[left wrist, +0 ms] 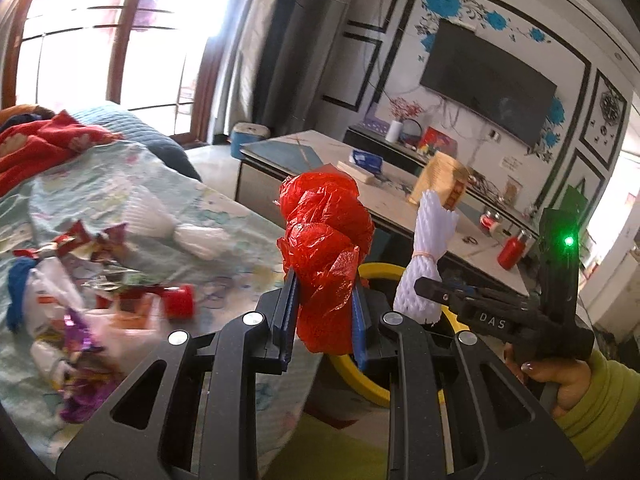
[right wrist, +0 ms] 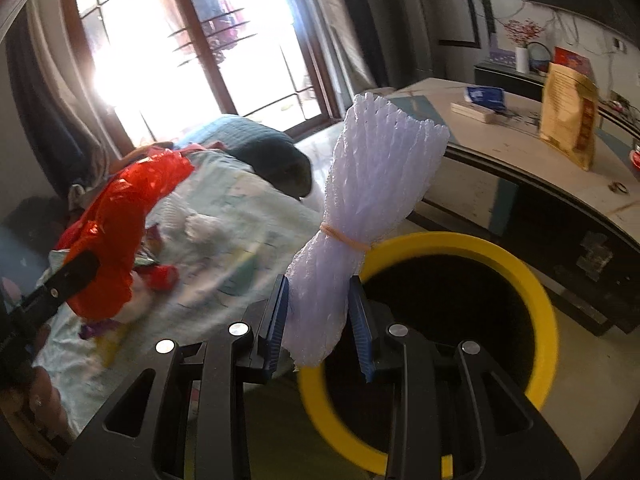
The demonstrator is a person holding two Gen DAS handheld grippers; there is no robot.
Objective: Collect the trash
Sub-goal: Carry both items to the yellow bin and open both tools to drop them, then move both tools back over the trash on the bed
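Beside the bed's edge, a yellow-rimmed bin gapes dark and round, and both hands are carrying trash toward it; this looks like the drop-off step. On the pale quilted bedspread more litter waits near its left side: foil wrappers, blurred, possibly a red cap. The left gripper pinches a crinkly, glossy red plastic bag, bunched into knots. The right gripper pinches a white foam net sleeve, ribbed, fanned at top, cinched by a rubber band. Next, each must hang squarely above the opening before its fingers part.
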